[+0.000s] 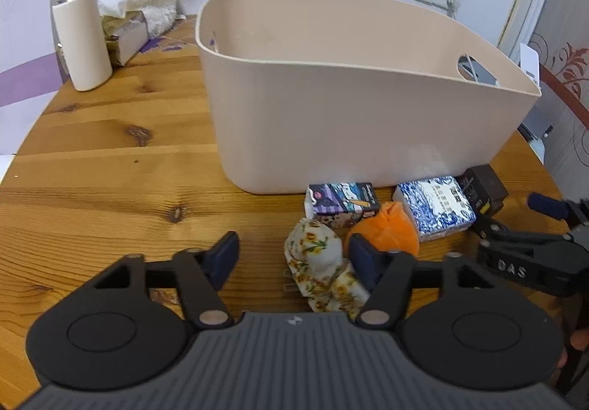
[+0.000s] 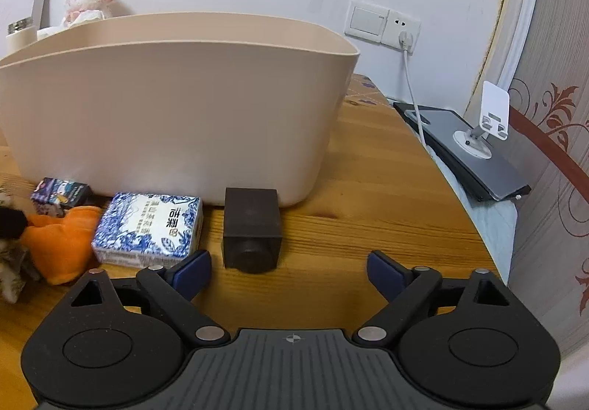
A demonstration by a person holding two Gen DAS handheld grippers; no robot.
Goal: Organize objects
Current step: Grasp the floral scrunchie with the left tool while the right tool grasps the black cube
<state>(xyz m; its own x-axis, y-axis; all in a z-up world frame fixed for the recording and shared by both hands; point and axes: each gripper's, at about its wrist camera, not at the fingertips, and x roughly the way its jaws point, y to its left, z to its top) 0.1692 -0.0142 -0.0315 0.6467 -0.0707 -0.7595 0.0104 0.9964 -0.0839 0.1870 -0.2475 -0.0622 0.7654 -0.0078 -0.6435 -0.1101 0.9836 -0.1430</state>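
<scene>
Both grippers are hovering with fingers apart: the left gripper [image 1: 291, 259] facing the floral cloth [image 1: 316, 262] at twelve o'clock, the right gripper [image 2: 289, 274] lining up the dark cube [image 2: 252, 229], likely for the bin [image 2: 176, 108].

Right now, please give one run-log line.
left gripper: open, over floral cloth | right gripper: open, before dark box | bin: nothing visible inside

Left tool [image 1: 292, 257] low, fingers spread wide, nothing held. Right tool [image 2: 289, 272] likewise low, spread, empty.
</scene>
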